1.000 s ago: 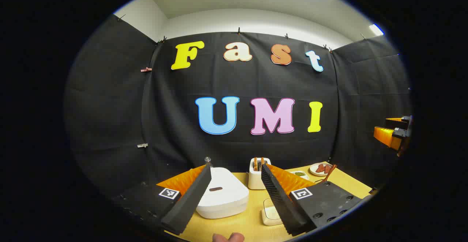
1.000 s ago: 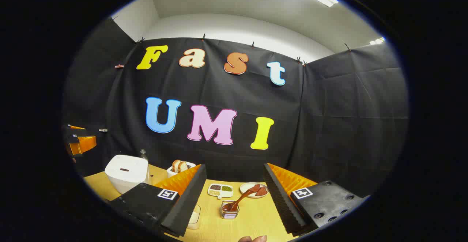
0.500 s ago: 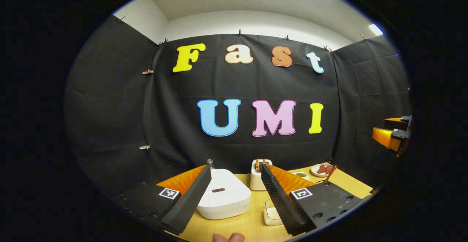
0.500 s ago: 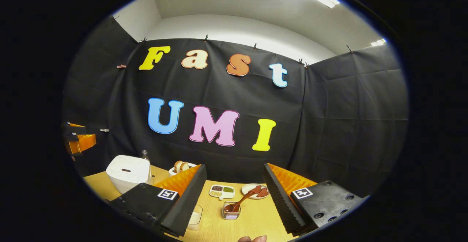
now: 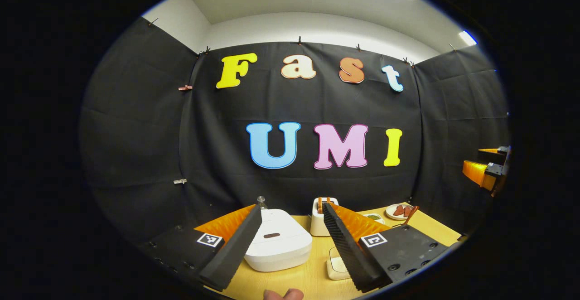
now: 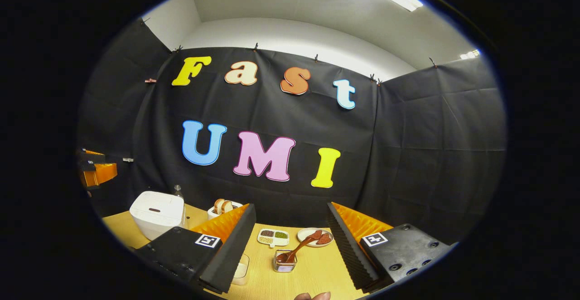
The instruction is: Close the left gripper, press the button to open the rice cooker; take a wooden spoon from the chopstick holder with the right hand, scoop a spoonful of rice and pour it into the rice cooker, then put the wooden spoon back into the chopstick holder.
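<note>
Sitting on the yellow surface [image 5: 312, 279], the white rice cooker [image 5: 277, 242] is showing me its lid down. I am holding the left gripper [image 5: 290, 241] above it, jaws spread. The right gripper view is giving me the right gripper [image 6: 290, 245], jaws likewise spread, hovering over the wooden spoon [image 6: 297, 249] leaning in the clear chopstick holder [image 6: 284, 263].

Toaster [image 5: 318, 222]: white, bread in slots, at table's [image 6: 312, 268] back.
Plate [image 6: 309, 234]: red-brown pieces on it.
Divided dish [image 6: 273, 236]: just beside plate.
Bottle [image 6: 178, 192]: behind, near wall.
</note>
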A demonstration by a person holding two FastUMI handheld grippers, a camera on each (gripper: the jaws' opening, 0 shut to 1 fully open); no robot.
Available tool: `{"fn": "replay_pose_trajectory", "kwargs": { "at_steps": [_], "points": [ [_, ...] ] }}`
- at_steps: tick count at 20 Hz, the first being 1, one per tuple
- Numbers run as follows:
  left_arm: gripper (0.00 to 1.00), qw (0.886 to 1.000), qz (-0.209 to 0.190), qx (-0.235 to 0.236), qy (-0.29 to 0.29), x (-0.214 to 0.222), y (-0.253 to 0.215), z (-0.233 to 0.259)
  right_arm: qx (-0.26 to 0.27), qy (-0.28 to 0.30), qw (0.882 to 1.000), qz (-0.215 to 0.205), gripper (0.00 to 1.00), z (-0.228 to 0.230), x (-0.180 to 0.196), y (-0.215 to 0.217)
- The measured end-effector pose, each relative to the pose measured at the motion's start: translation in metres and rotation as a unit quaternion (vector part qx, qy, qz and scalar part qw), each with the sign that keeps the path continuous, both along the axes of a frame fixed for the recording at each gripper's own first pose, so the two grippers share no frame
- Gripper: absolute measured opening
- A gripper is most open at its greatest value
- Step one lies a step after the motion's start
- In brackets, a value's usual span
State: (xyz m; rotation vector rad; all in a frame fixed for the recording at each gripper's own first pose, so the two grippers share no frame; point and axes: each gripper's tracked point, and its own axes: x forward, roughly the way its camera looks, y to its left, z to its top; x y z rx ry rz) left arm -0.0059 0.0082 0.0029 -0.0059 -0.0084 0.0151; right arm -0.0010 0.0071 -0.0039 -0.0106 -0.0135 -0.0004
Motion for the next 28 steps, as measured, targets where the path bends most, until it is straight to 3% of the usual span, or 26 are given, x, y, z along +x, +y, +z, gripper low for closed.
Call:
{"fn": "replay_pose_trajectory", "kwargs": {
  "at_steps": [13, 16, 19, 23, 28],
  "points": [
    [0.95, 1.0, 0.007, -0.005, 0.001, 0.007, 0.003, 0.0, 0.001, 0.002, 1.0, 0.001, 0.97, -0.005, 0.008, -0.001],
    [0.95, 1.0, -0.016, 0.0, -0.003, 0.013, -0.004, 0.004, -0.001, 0.005, 1.0, -0.001, 0.97, -0.008, 0.012, -0.002],
    [0.12, 0.999, -0.05, 0.008, -0.007, 0.02, -0.002, 0.009, -0.001, 0.009, 1.0, -0.003, 0.97, -0.012, 0.014, -0.004],
    [0.06, 0.988, -0.149, -0.03, 0.029, 0.049, -0.004, -0.003, -0.008, 0.012, 1.0, -0.008, 0.97, -0.014, 0.015, -0.01],
    [0.06, 0.971, -0.178, -0.062, 0.146, 0.117, 0.033, -0.056, -0.018, 0.013, 1.0, -0.019, 0.97, -0.013, 0.016, -0.018]
  ]
}}
